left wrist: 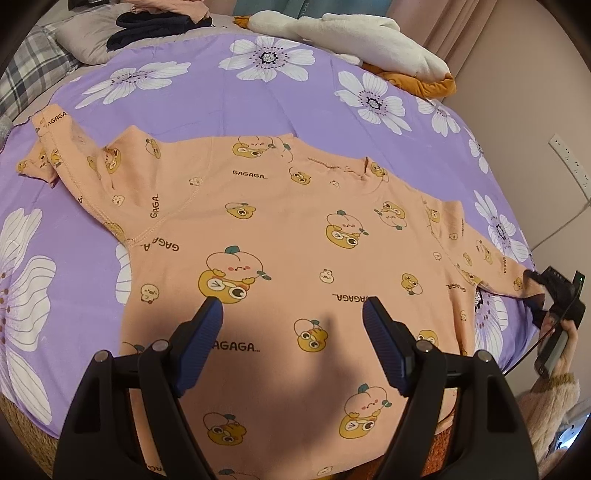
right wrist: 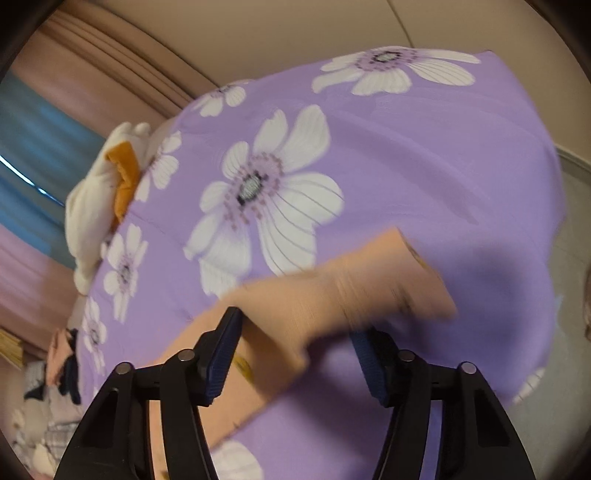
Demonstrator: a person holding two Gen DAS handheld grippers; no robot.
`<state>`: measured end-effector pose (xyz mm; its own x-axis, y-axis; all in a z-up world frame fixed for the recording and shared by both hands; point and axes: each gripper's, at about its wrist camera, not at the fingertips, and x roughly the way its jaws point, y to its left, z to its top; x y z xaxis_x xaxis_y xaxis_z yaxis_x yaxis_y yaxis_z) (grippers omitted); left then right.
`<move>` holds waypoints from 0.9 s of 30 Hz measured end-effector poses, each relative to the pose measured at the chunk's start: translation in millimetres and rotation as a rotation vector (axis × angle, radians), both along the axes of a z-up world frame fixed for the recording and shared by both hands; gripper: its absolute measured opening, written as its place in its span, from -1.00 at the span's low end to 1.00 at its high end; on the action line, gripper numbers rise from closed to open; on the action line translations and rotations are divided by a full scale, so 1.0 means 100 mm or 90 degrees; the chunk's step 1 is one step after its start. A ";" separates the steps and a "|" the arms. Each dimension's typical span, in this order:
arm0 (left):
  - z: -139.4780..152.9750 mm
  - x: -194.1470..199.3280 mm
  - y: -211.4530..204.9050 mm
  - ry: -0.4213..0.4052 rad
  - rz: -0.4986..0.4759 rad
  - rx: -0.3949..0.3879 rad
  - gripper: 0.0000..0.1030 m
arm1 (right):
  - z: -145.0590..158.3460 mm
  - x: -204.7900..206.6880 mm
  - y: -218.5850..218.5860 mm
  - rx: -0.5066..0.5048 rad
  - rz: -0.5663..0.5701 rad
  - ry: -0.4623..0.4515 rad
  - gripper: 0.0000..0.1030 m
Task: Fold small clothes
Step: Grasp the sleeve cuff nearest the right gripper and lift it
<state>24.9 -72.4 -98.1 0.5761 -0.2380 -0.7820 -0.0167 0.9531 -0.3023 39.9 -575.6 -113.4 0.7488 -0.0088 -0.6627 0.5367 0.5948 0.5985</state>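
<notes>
The left gripper [left wrist: 291,314] hangs over the lower middle of the peach long-sleeved top [left wrist: 280,236], its blue pads spread wide with only flat cloth under the gap; they grip nothing. The right gripper [right wrist: 295,343] has its pads about half apart, and the end of the top's sleeve [right wrist: 332,295] lies between them. This view is blurred, so I cannot tell if the pads already press on the cloth.

The top lies spread flat on the purple bedsheet [left wrist: 221,96] with white flowers, collar away from the left camera, one sleeve bent up at the left and the other reaching to the right. In the left wrist view the right gripper [left wrist: 535,291] is at that sleeve's cuff, held by a hand [left wrist: 561,354] in a knitted sleeve.

At the far edge of the bed lie a white and mustard plush blanket [left wrist: 354,33], dark folded clothes [left wrist: 155,26] and a grey pillow [left wrist: 85,37].
</notes>
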 end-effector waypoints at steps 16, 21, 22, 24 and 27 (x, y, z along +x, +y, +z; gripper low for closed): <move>-0.03 0.01 0.04 0.010 0.003 0.010 0.50 | -0.08 -0.09 -0.26 -0.065 -0.040 0.052 -0.92; -0.03 0.01 0.08 0.011 0.012 0.008 0.50 | -0.22 -0.28 -0.40 -0.012 -0.058 0.009 -0.92; -0.02 0.01 0.09 0.008 0.013 0.007 0.50 | -0.15 -0.28 -0.40 -0.032 -0.069 0.015 -0.92; 0.01 0.00 0.12 0.001 0.017 0.005 0.50 | 0.04 -0.25 -0.34 -0.077 -0.067 0.017 -0.92; 0.05 0.00 0.20 -0.008 0.029 0.001 0.50 | 0.36 -0.15 -0.14 -0.144 -0.050 -0.004 -0.92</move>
<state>25.3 -52.2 -93.0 0.5966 -0.2094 -0.7748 -0.0568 0.9519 -0.3010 25.0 -590.0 -77.3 0.7438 -0.2151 -0.6329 0.5839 0.6700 0.4586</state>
